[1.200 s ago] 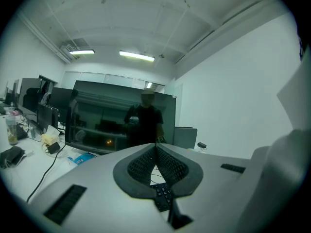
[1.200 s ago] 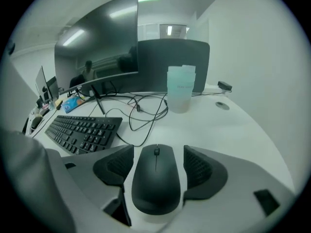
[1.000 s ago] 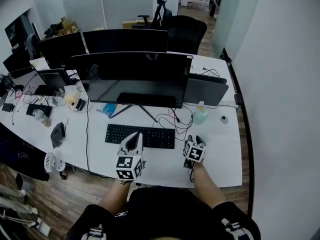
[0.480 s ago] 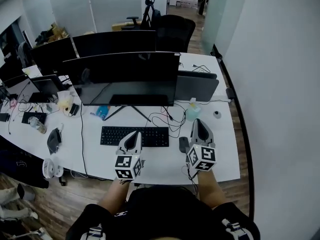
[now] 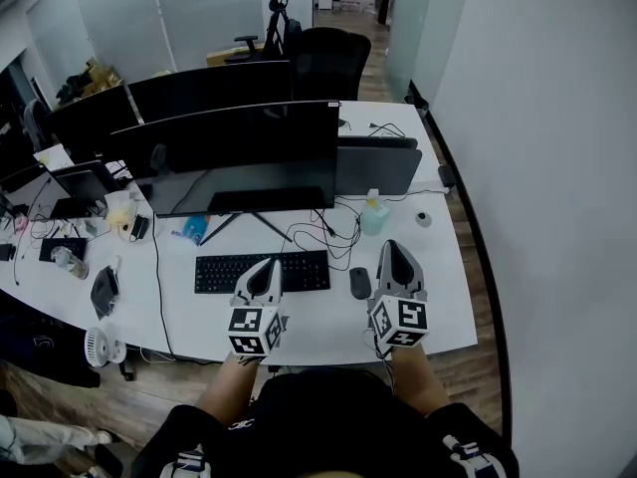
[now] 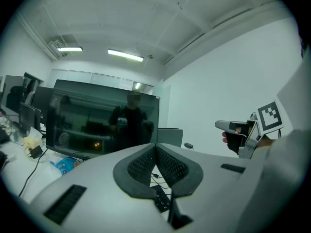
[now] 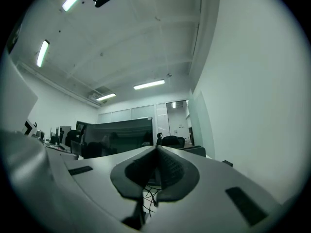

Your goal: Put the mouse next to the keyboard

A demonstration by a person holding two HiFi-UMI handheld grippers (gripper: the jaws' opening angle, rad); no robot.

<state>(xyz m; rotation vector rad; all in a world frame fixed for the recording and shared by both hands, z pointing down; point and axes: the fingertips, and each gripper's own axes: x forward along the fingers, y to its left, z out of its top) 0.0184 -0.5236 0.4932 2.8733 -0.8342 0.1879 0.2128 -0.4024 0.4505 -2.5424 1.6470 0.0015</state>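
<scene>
A dark mouse lies on the white desk, just right of the black keyboard, a small gap between them. My right gripper hovers to the right of the mouse, raised off the desk, jaws shut with nothing between them; its own view looks up over the monitors. My left gripper is held above the keyboard's front edge, jaws shut and empty. In the left gripper view the pads meet, and the right gripper shows at the right.
A large black monitor stands behind the keyboard, with cables and a pale green bottle to its right. A small round object sits near the desk's right edge. More monitors, clutter and a small fan lie to the left.
The right gripper has lifted off the mouse and drawn back to the right, shut and empty, leaving the mouse beside the keyboard. The head view has shifted slightly. The left gripper has barely moved.
</scene>
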